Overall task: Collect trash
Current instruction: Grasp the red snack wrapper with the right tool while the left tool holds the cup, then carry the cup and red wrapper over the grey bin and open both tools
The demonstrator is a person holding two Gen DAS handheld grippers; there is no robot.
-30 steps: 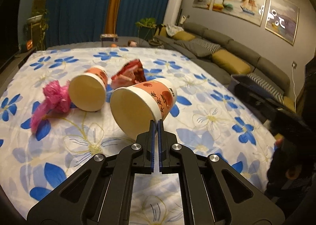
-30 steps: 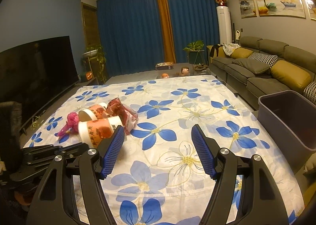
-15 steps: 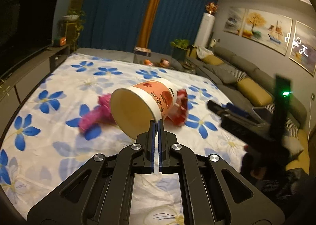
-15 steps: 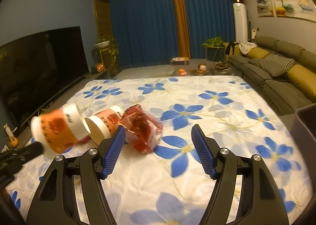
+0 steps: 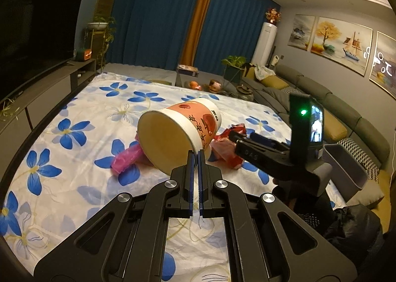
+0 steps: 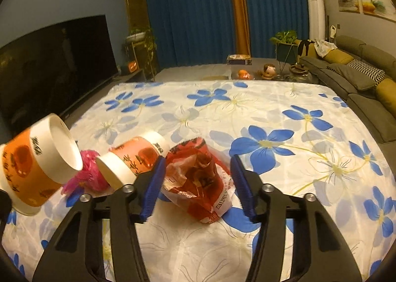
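Observation:
My left gripper (image 5: 195, 158) is shut on the rim of an orange-and-white paper cup (image 5: 178, 131), held tilted above the flowered cloth (image 5: 74, 133). The right wrist view shows that same cup (image 6: 37, 163) at the far left. A second such cup (image 6: 133, 160) lies on its side on the cloth, beside a crumpled pink bag (image 6: 86, 173). A crumpled red wrapper (image 6: 198, 178) lies between the blue pads (image 6: 154, 180) of my right gripper (image 6: 198, 181), whose jaws are closing around it with small gaps left. In the left wrist view, the right gripper (image 5: 237, 137) reaches over the wrapper (image 5: 227, 150).
A grey bin (image 5: 346, 168) stands off the cloth's right side, in front of the long sofa (image 5: 321, 98). A dark television (image 6: 49, 69) fills the left wall. Small toys and a plant (image 6: 284, 41) sit beyond the far edge.
The left gripper has lifted its cup off the cloth and swung left. My right gripper has travelled forward and down to straddle the red wrapper, and its jaws have narrowed.

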